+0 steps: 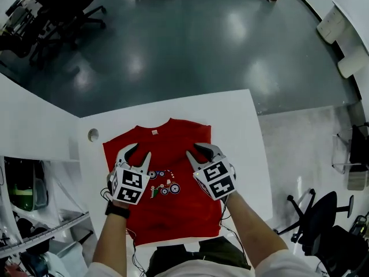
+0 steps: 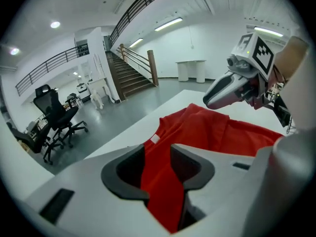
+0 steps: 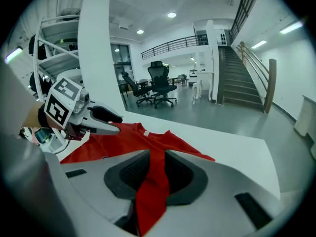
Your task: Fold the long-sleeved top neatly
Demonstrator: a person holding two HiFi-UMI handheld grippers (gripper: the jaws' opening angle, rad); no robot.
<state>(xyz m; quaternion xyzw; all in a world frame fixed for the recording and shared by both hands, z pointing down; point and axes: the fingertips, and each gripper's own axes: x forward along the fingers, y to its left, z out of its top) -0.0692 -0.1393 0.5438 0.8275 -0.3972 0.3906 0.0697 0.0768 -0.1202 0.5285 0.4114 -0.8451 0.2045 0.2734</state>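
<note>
A red top (image 1: 179,212) with a small printed picture on its chest lies flat on the white table (image 1: 236,120), collar and white label (image 1: 154,132) at the far side. No sleeves stick out at its sides. My left gripper (image 1: 140,150) hovers over the shirt's left chest, jaws apart, red cloth (image 2: 222,132) showing through the gap and nothing pinched. My right gripper (image 1: 193,149) hangs over the right chest, jaws also apart over the cloth (image 3: 113,137). Each gripper view shows the other gripper: the right gripper (image 2: 217,95) and the left gripper (image 3: 106,120).
A round hole (image 1: 93,134) sits in the table left of the shirt. Shelving (image 1: 34,183) stands at the table's left. Office chairs (image 1: 63,10) are on the grey floor beyond, and another chair (image 1: 323,218) at the lower right. A staircase (image 2: 128,78) rises in the background.
</note>
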